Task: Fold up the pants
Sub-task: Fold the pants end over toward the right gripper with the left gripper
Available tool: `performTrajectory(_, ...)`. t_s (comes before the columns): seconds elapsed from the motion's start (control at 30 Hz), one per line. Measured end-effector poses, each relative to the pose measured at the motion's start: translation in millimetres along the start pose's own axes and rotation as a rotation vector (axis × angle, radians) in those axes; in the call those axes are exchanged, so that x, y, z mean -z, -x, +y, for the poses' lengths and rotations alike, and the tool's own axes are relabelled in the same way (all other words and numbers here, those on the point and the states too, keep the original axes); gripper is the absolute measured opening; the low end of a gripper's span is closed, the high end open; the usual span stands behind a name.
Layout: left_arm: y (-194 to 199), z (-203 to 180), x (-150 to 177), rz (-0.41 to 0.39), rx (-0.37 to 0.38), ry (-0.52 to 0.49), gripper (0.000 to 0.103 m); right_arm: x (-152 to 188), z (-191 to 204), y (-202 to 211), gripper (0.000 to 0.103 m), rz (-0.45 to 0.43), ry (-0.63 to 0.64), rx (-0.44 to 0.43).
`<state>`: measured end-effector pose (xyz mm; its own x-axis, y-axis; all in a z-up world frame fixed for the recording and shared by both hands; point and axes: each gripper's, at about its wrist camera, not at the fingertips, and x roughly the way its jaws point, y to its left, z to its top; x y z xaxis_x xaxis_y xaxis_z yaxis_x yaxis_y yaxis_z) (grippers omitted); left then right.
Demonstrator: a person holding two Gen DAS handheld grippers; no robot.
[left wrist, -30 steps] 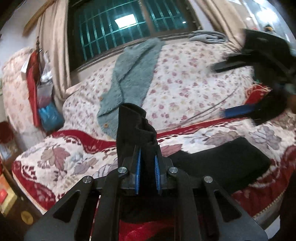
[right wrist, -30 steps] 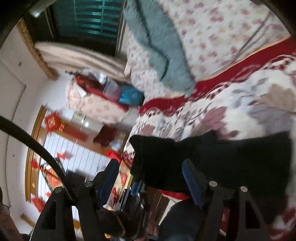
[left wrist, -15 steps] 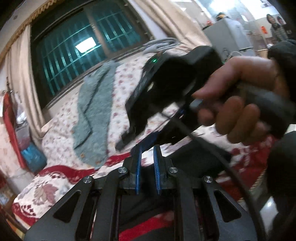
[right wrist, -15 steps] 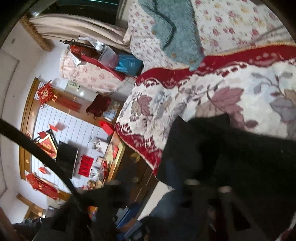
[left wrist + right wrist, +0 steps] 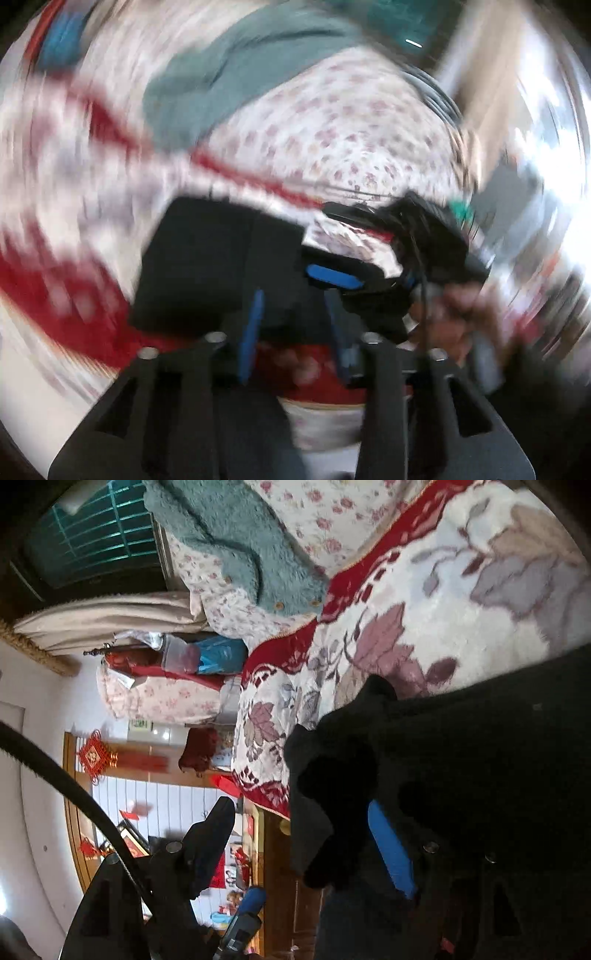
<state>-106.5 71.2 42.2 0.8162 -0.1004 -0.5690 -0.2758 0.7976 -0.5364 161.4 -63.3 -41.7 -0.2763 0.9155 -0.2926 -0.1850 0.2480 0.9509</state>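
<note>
The black pants (image 5: 461, 757) lie folded into a thick block on the leaf-patterned red and white blanket (image 5: 424, 590). In the blurred left wrist view the pants (image 5: 214, 266) sit just beyond my left gripper (image 5: 295, 325). Its jaws are opening, and the blue pads stand apart without pressing on the cloth. My right gripper (image 5: 303, 834) is spread wide and still opening. A loose corner of the pants hangs between its fingers, clear of the left finger (image 5: 218, 823). From the left wrist view the right gripper (image 5: 369, 280) rests at the pants' right edge, held by a hand (image 5: 454, 314).
A teal fluffy garment (image 5: 236, 546) lies over the floral quilt (image 5: 325, 513) behind the blanket. The bed's edge (image 5: 262, 797) drops to a wooden cabinet (image 5: 280, 886). A window (image 5: 92, 535), curtain and red wall ornaments are farther off.
My left gripper let go of the black cloth it held upright, rolled sharply, and its pads parted. My right gripper sank to the pants' edge and spread wide.
</note>
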Motion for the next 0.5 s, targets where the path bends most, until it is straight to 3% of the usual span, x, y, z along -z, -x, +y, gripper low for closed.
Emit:
performTrajectory(0.2, -24, 37, 5, 0.155, 0.195, 0.395, 0.047, -1, 10, -21, 0.072, 0.028, 0.077, 0.101)
performTrajectory(0.33, -8, 54, 5, 0.093, 0.264, 0.532, 0.064, -6, 22, -43, 0.072, 0.078, 0.124, 0.147)
performTrajectory(0.4, -7, 65, 4, 0.101, 0.317, 0.635, 0.067, -7, 30, -55, 0.070, 0.098, 0.158, 0.166)
performTrajectory(0.43, -10, 70, 5, 0.122, 0.357, 0.699, 0.067, -6, 32, -59, 0.068, 0.100, 0.181, 0.187)
performTrajectory(0.5, -19, 81, 8, 0.157, 0.407, 0.789, 0.073, -5, 33, -63, 0.049, 0.106, 0.194, 0.191)
